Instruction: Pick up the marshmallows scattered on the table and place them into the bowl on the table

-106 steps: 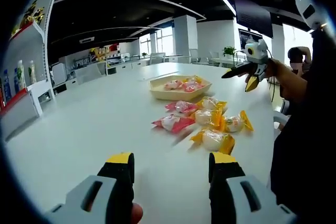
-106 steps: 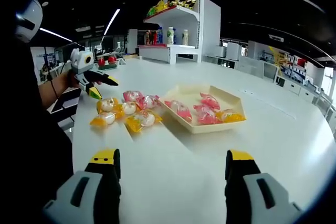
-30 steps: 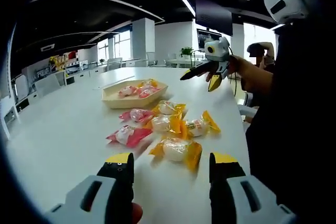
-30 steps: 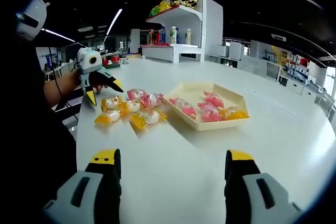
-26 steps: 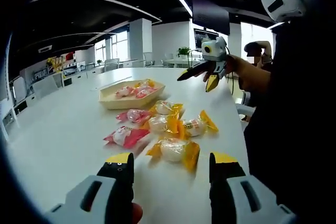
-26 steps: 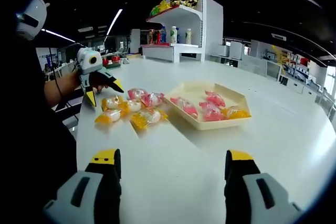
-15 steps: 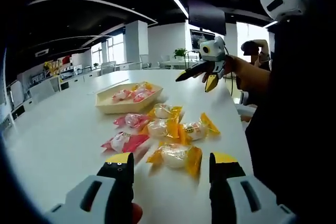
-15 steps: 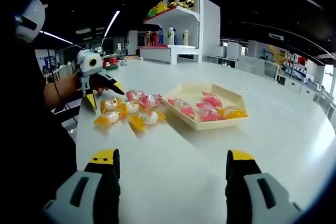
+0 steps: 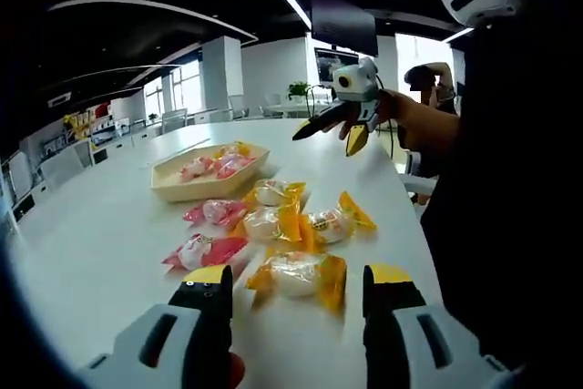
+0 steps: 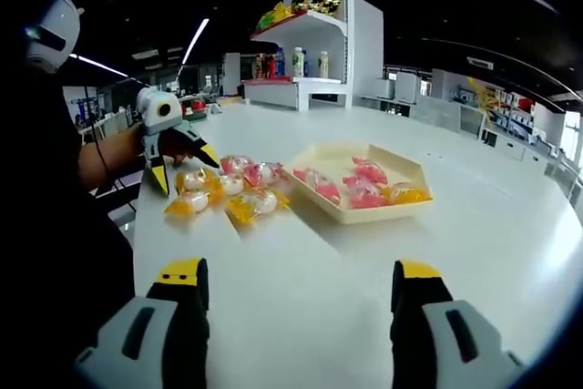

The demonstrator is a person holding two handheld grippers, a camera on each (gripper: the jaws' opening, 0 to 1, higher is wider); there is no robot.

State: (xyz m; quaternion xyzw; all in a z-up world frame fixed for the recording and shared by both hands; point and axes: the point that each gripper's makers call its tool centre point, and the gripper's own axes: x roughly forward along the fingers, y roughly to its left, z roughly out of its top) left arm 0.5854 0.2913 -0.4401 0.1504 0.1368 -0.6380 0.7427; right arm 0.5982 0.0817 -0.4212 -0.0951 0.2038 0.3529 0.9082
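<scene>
1. Marshmallows, wrapped in yellow and pink, lie clustered on the white table (image 9: 100, 225); the nearest yellow marshmallow (image 9: 296, 273) now sits just beyond the left gripper (image 9: 296, 293), which has closed in on it over the last seconds, jaws apart and empty.
2. Bowl (image 10: 364, 190), a shallow tan tray already holding several pieces, stands just right of the cluster.
3. Right gripper (image 10: 301, 284) hangs back, also open, over bare table.
4. Pickup looks imminent.
</scene>
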